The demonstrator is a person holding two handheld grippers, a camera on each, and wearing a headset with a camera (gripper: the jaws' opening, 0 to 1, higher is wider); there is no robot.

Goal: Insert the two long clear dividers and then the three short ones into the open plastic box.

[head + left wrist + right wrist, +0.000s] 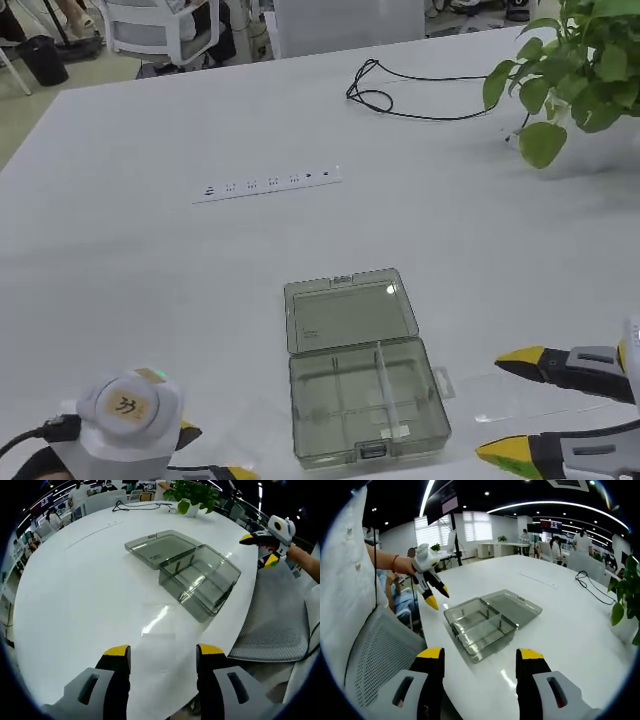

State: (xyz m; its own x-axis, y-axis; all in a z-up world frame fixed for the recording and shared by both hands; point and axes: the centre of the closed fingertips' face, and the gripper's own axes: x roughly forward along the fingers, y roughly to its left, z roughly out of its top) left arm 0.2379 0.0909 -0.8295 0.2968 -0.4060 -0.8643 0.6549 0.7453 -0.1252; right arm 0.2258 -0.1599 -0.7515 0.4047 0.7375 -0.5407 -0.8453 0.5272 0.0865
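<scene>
With jaws apart, the left gripper [163, 650] has a clear divider [159, 624] lying just ahead, between it and the open box [192, 607], while the right gripper [480, 653], also spread, is beyond the box.

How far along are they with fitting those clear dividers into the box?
Partway, it seems. Done: the plastic box lies open, and at least one long divider appears to stand inside; the count is unclear. In hand: nothing, as the left gripper and right gripper are both open and empty. Left: clear pieces lie on the table before the left gripper, and another clear piece lies by the right one.
</scene>
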